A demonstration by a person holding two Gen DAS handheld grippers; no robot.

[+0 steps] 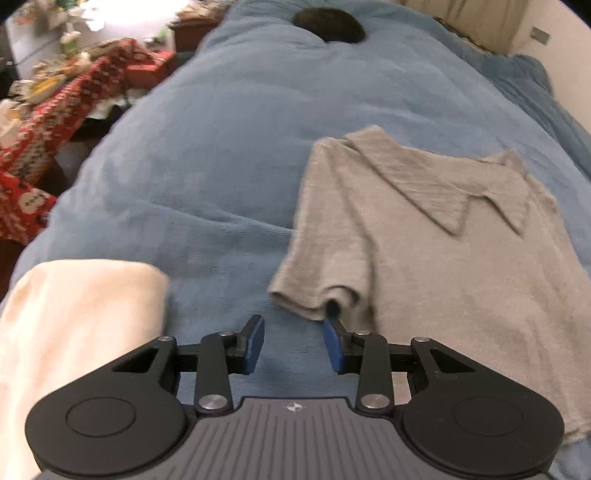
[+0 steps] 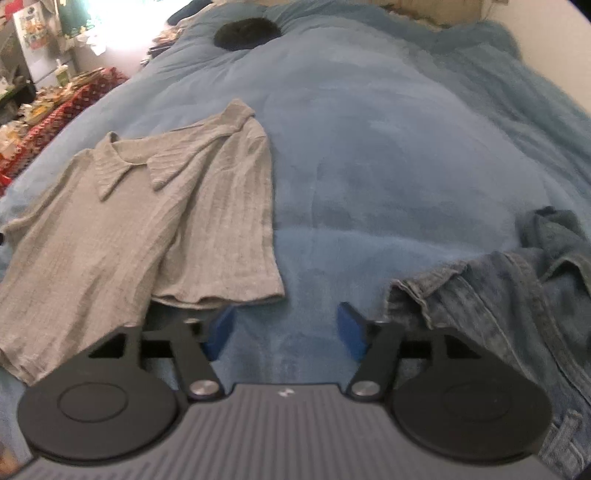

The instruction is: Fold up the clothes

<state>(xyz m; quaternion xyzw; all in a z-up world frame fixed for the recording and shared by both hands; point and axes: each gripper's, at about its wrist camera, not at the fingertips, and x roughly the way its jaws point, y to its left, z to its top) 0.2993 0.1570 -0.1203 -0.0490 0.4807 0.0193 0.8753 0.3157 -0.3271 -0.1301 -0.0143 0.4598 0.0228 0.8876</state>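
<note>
The left claw [image 1: 294, 343] is open and empty; the grey shirt [image 1: 424, 266] lies flat on the bed [image 1: 221, 147], just ahead to its right. The right claw [image 2: 287, 332] is open and empty, between shirt and denim garment [image 2: 517, 295].

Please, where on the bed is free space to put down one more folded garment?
The widest bare patch of the blue blanket lies between the grey polo shirt and the denim garment, reaching up to the dark object. A smaller patch lies between the cream cloth and the shirt's sleeve. The bedside with red patterned items is crowded.
</note>
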